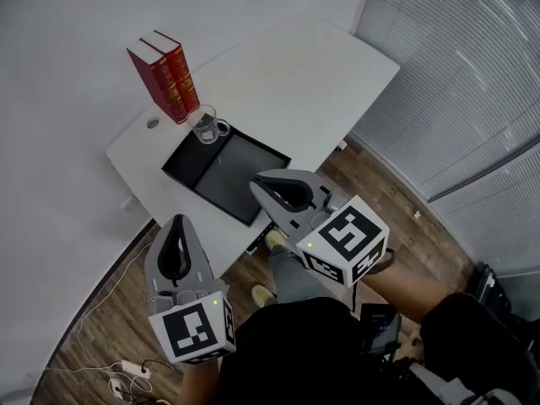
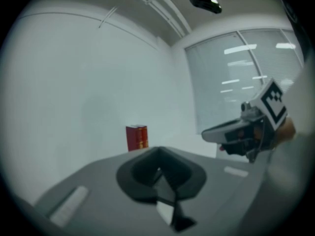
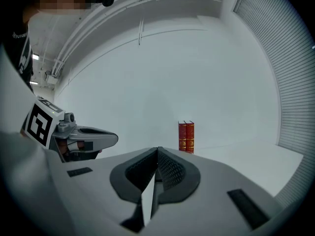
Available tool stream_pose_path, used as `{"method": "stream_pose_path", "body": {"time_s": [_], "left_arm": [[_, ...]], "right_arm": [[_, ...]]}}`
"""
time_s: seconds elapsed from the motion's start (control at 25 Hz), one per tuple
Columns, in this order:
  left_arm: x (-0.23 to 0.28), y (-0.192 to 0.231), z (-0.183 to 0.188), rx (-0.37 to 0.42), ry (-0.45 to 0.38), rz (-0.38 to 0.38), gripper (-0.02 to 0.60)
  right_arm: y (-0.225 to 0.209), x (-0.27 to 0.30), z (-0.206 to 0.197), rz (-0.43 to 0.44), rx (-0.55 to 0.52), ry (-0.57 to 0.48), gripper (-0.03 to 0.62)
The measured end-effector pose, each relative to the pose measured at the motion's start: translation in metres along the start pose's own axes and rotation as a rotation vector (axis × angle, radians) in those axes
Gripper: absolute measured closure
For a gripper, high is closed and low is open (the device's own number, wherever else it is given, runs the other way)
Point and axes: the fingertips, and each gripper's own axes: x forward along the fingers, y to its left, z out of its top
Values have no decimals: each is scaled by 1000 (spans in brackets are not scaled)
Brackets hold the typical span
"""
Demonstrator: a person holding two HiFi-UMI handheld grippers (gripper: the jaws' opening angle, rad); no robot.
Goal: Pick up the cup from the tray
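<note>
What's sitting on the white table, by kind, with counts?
Red books: 2
Glass cup: 1
Black tray: 1
Total: 4

Quick count: two red hardcover books (image 1: 167,74), one clear glass cup with a handle (image 1: 206,126), one flat black rectangular tray (image 1: 240,171), one white table (image 1: 287,83), plus two grey grippers, the left gripper (image 1: 178,222) and right gripper (image 1: 257,184)

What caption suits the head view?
Left gripper and right gripper, shut, short of the glass cup in the black tray.
</note>
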Motion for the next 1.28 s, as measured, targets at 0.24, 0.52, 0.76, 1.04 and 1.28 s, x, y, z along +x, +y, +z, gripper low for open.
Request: {"method": "stream_pose_path", "body": {"time_s": [0.24,0.52,0.76,1.04,1.28], "left_arm": [[31,3,6,-3,9,19,578],[80,6,5,-14,39,40,578],[115,12,0,-15,71,65,578],[147,15,1,-28,88,99,578],[173,15,-9,-25,118,128,578]], "right_arm": [[-26,22,7,23,2,-1,580],[-67,56,11,56,8,13,582],[-96,82,11,85,21,20,581],[-122,106,13,124,38,30,582],[-143,124,11,163,41,39,581]]}}
